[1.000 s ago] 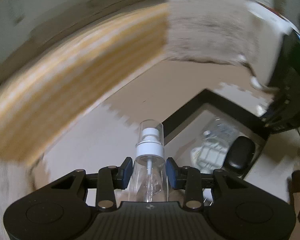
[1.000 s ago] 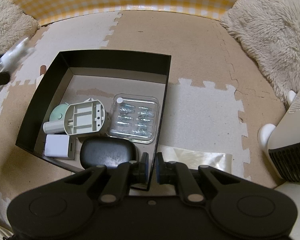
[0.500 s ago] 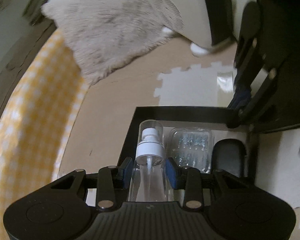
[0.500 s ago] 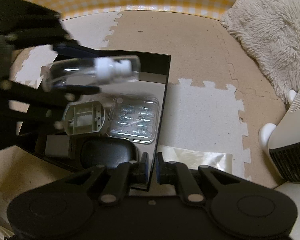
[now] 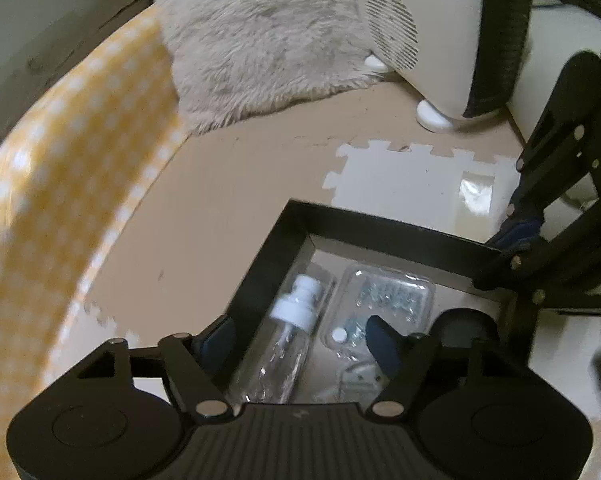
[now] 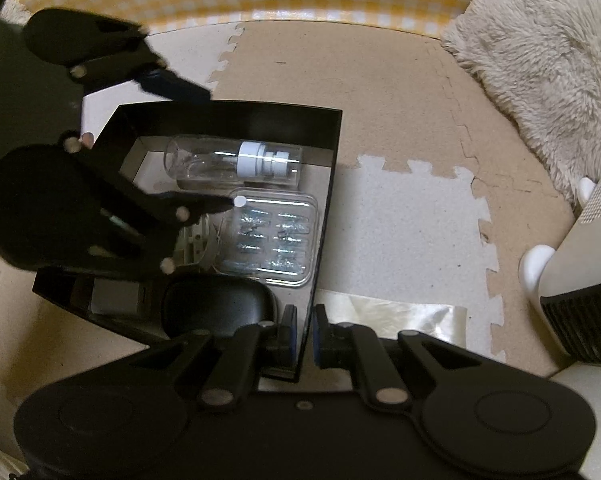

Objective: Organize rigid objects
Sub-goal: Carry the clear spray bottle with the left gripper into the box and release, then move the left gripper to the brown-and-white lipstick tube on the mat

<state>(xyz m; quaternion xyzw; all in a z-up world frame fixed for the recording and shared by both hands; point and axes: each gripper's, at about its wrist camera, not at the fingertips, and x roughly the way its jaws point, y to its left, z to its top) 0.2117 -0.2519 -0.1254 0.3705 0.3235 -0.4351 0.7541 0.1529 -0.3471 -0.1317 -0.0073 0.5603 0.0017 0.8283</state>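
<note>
Black box (image 6: 324, 184): sits on the foam mat floor (image 6: 380, 92). Your right gripper (image 6: 303, 334) is clamped on its near wall.

Spray bottle (image 6: 232, 162): clear, white pump, lies on its side along the box's far wall. Your left gripper (image 5: 300, 336) hangs over it, jaws opening, pads clear of the bottle.

Also in the box: clear plastic case (image 6: 272, 236) just beside the bottle; black pouch (image 6: 220, 304); white block (image 6: 116, 300).

Fluffy rug (image 6: 540, 60) lies well apart.
</note>
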